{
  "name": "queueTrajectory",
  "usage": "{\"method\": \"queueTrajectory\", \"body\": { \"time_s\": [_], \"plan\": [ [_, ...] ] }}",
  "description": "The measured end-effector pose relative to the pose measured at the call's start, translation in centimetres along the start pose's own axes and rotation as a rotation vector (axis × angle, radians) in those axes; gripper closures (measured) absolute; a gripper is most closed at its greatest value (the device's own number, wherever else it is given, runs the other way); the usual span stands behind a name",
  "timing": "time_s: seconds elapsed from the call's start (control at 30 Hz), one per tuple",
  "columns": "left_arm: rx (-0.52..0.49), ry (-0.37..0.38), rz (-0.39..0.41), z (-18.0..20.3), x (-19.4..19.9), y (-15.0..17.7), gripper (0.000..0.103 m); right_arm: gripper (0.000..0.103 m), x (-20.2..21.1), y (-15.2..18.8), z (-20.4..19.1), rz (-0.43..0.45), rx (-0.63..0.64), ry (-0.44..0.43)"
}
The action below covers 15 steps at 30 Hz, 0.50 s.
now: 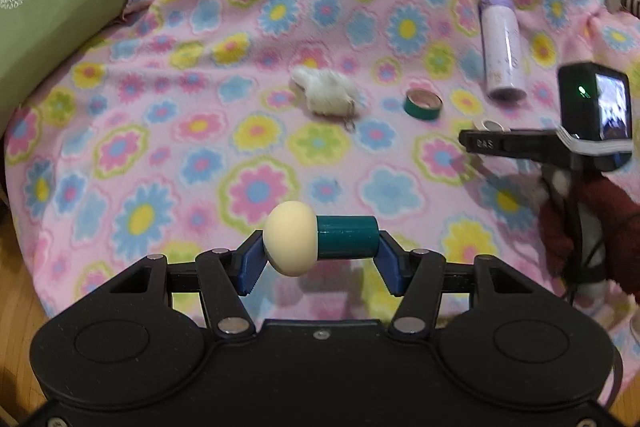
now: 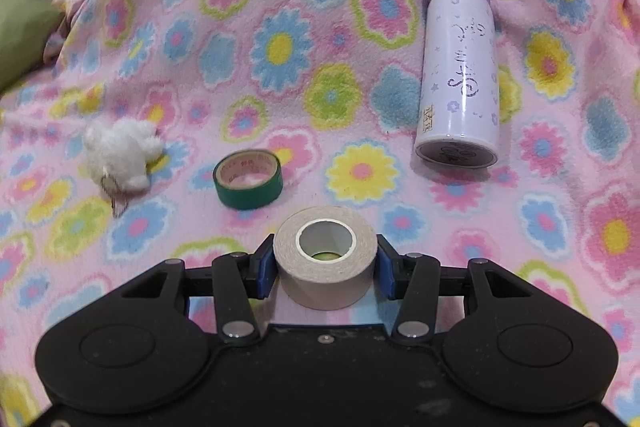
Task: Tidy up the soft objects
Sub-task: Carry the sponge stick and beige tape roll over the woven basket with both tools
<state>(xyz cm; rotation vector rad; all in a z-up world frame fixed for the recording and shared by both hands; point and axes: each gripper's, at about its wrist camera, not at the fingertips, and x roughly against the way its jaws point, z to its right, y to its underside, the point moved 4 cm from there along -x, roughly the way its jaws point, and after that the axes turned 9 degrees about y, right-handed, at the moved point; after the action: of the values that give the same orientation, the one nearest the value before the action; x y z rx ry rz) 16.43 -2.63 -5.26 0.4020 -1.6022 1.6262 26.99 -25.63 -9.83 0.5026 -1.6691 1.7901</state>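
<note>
Your left claw (image 1: 320, 251) holds the mushroom toy (image 1: 316, 243) sideways, your right claw (image 2: 324, 267) grips the beige tape roll (image 2: 325, 261), with the green tape (image 2: 249, 183) just beyond it.

Each tool is matte black plastic: a broad body with two round raised discs, silver rivets at the linkage joints, and a small screw at the centre edge. The left tool (image 1: 320, 247) and right tool (image 2: 324, 259) both carry blue fingers (image 1: 250, 263) with ribbed pads. Seen from the left wrist, the right tool bears a black camera (image 1: 596, 107) with a green light, white straps, black cable, and a dark red fuzzy sleeve (image 1: 600, 227).
</note>
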Motion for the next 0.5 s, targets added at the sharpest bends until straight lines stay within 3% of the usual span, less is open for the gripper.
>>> {"method": "queueTrajectory", "body": {
  "time_s": [0.2,0.33,0.5],
  "plan": [
    [0.006,0.001,-0.015,0.0,0.7,1.3,0.048,0.055,3.3,0.8,0.1,-0.051,0.063,0.005],
    [0.012,-0.011,-0.020,-0.2,1.3,1.9,0.048,0.056,7.5,1.3,0.2,-0.010,0.122,0.020],
    [0.010,-0.016,-0.011,0.2,2.4,2.5,0.048,0.056,13.3,1.7,1.2,-0.017,0.036,-0.084]
  ]
}}
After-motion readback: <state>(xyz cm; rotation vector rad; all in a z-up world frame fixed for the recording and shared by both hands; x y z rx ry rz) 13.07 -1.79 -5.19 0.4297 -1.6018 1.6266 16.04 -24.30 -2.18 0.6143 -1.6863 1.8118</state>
